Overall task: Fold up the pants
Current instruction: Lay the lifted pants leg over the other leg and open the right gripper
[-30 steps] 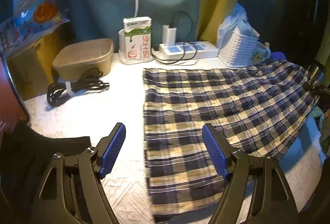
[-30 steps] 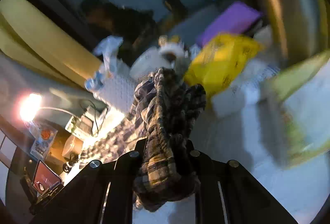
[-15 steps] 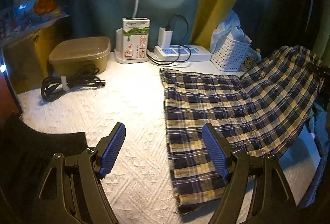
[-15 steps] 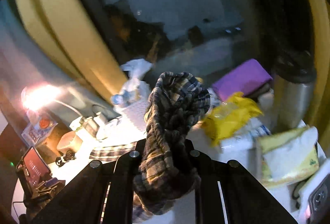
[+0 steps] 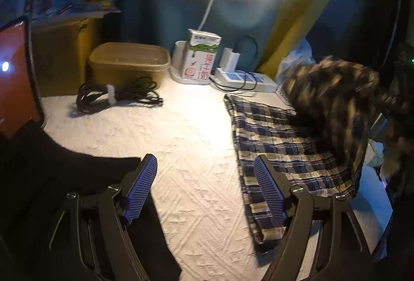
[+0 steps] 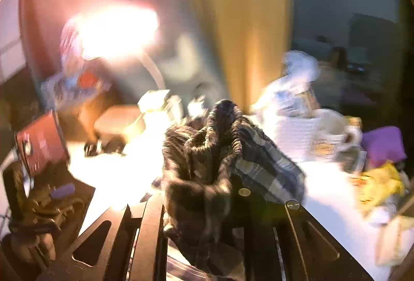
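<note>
Right claw [image 6: 207, 206] was clamped on a bunched end of the plaid pants [image 5: 284, 141], fabric wadded thick btwn its jaws. Left claw [image 5: 204, 193] hung wide open w/ nothing btwn the blue pads [image 5: 141, 185], above the white textured counter [image 5: 181, 151], just left of the pants' near hem.

What changed: a sec ago the pants lay spread flat across the right side of the counter, one end lifted off to the far right. By this frame that end had swung up and over toward the middle; in the left wrist view it showed as a blurred dark-and-tan mass above the flat half. So the lengthwise fold was mid-swing, prob. halfway, carried end not yet laid down. The left view had also slid leftward, leaving the flat part further right in frame.

Edges & room: flat half ended in a clean left edge running from near the power strip [image 5: 248, 80] down to the near hem. Left of it lay open counter, good landing space. Cable bundle [image 5: 116, 97], tan tub [image 5: 129, 66] and milk carton [image 5: 201, 58] sat along the back, well apart from the pants. White basket [image 6: 292, 133] stood close behind the fold at right, the likeliest snag. Dark cloth [image 5: 51, 172] covered the near-left corner.
</note>
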